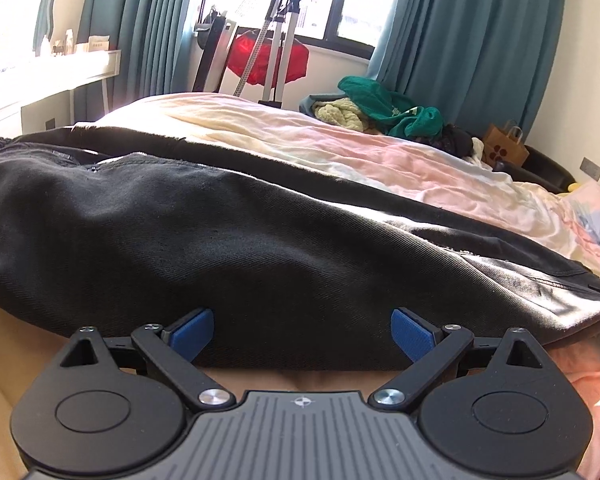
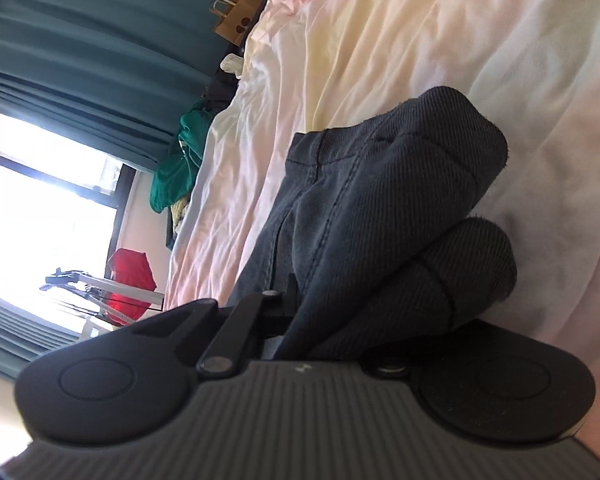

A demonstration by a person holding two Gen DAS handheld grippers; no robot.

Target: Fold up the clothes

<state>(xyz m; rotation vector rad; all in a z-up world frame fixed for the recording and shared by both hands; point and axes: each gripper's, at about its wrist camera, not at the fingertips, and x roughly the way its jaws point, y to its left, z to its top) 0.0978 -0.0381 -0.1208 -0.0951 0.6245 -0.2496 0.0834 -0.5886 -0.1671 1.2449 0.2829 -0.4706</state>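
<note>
Left wrist view, nearest: the left tool [image 1: 302,334] lay low at the near edge of the bed, its blue pads [image 1: 191,334] spread wide apart and released, with nothing between them. The pad tips stood just at the near fold of the black trousers [image 1: 220,240], touching or almost touching the cloth; which of the two could not be told.

Right wrist view, nearest: the right tool [image 2: 296,320] was rolled onto its side. Dark denim of the same trousers [image 2: 380,208] ran down into the place where its fingers met and hid the pads, so it appeared clenched on the trouser fabric, the cloth bunched into two rounded folds.

Middle ground: the trousers lay lengthwise across the pink and cream bedsheet [image 1: 340,140], one layer over another, their waistband end toward the left of the left view.

Far ground: a heap of clothes with a green garment [image 1: 388,112] waited at the far edge of the bed, beside a paper bag [image 1: 504,148], before teal curtains [image 1: 480,40] and a window.

Judged step: a fold of the trousers was under way, one end held. The next move probably called for the left tool to close on the near edge, so that both could carry the cloth over evenly.
</note>
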